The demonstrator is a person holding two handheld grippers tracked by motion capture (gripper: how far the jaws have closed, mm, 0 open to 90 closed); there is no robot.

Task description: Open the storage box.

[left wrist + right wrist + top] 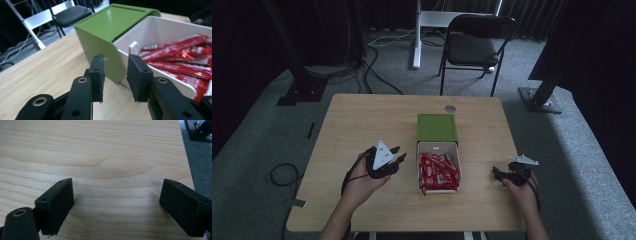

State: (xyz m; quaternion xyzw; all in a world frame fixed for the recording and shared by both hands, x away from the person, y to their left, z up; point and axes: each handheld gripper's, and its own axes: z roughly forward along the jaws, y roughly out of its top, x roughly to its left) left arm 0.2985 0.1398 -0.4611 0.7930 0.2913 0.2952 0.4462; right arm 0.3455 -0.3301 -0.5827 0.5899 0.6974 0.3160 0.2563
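Our left gripper [115, 75], matte black jaws slightly apart on nothing, faces the glossy green plastic sleeve [110, 30] and its pulled-out white drawer [160, 32] of crinkly red foil packets [185, 60], lettering unreadable, mid-table, while our right gripper [116, 206] gapes wide over pale woodgrain tabletop [100, 150].

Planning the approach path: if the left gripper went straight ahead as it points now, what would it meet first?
Probably the white drawer's near side wall, right where it meets the green case; depth is uncertain.
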